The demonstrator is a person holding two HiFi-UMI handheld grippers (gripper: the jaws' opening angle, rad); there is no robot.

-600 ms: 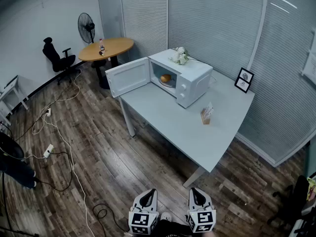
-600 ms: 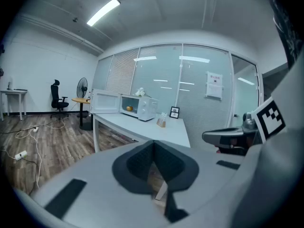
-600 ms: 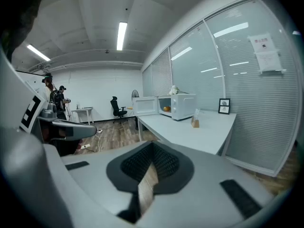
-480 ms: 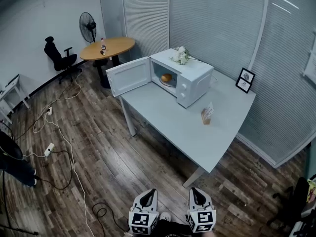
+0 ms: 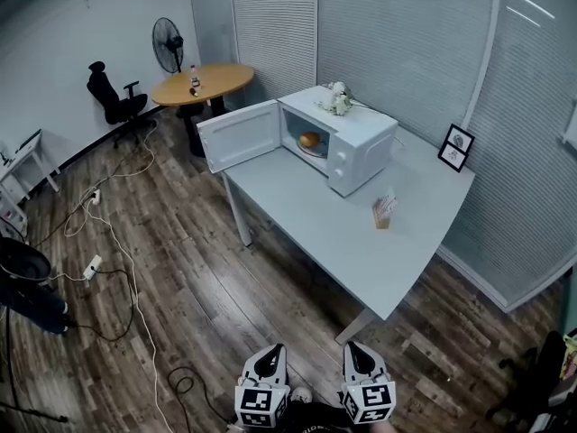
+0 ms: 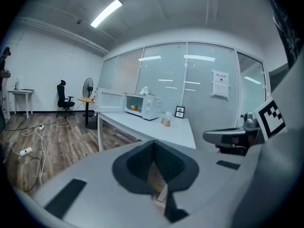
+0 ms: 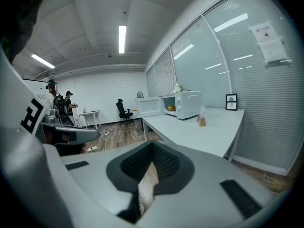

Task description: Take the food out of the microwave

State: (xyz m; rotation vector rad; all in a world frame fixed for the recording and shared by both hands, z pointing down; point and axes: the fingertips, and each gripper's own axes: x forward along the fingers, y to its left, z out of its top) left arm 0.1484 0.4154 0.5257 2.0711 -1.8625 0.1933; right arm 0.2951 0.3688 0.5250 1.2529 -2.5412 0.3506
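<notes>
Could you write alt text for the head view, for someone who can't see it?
A white microwave, door open, with round orange food inside stands on a pale table in an office. At the bottom edge the person's left gripper and right gripper show, jaws shut and empty, well short of the table.

**3 cameras, 1 far-off table**

Head view rides up high, tipped steeply down over the floor, with the table (image 5: 343,233) and microwave (image 5: 356,129) far off in the upper centre. Left gripper view sits low, near level, and has the same microwave small at mid-left. Right gripper view, low too, catches it just right of centre. All 3 share that table and microwave, none close.
</notes>
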